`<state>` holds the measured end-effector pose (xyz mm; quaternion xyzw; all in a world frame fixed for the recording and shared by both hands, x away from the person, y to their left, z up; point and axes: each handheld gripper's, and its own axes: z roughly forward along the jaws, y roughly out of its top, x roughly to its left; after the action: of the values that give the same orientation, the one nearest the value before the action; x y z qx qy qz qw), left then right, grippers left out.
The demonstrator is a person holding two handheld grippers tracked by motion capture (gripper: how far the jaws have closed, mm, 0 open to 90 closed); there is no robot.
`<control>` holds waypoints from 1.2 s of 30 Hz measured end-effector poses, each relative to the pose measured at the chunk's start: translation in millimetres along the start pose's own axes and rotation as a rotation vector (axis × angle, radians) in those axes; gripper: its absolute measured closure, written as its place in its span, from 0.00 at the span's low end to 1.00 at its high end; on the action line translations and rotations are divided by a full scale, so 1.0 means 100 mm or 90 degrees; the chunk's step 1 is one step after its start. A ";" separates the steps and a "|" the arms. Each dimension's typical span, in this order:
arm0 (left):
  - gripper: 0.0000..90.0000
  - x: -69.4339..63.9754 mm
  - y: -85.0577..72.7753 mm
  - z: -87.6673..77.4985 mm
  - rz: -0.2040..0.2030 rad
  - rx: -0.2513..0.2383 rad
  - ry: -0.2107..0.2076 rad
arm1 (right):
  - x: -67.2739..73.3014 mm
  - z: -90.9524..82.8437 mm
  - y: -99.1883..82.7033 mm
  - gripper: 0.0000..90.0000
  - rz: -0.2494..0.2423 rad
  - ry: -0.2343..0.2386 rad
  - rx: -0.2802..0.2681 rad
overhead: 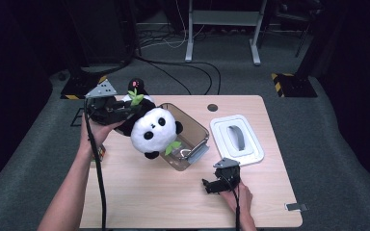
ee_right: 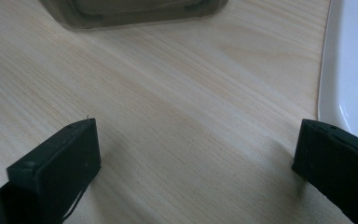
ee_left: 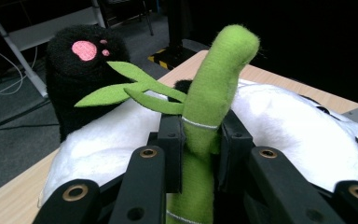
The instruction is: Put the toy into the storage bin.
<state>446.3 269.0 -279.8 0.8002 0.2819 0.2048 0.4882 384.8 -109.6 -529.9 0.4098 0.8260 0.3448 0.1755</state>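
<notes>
Plush panda (overhead: 150, 129), white with black ears, eye patches and limbs, lifted and tilted over the near-left rim of a clear smoky plastic bin (overhead: 192, 126) near the middle of the table; pinched by its green felt bamboo stalk (ee_left: 204, 116), leaves splayed to one side; black paw with pink pad (ee_left: 85, 50) pointing toward the far-left corner.

The left tongs (ee_left: 198, 144) clamp a green felt bamboo stalk (ee_left: 214, 93), their black jaws pressing both its sides. Behind lies the white plush panda body (ee_left: 279, 126), its black paw with pink pad (ee_left: 81, 70) far left, over the pale wooden counter (ee_left: 9, 200).
</notes>
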 end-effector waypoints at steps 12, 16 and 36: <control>0.83 0.03 0.14 0.31 0.005 0.001 -0.018 | 0.00 0.00 0.00 0.00 0.003 -0.001 0.000; 0.83 0.02 0.15 0.39 -0.001 0.003 -0.023 | -0.01 0.00 0.00 0.00 -0.004 0.000 0.001; 0.83 -0.02 0.03 1.02 -0.044 0.036 -0.059 | 0.00 0.00 0.00 0.00 0.005 -0.003 -0.001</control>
<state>507.6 198.7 -322.3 0.8121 0.2925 0.1423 0.4845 384.9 -109.3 -529.8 0.4139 0.8235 0.3456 0.1763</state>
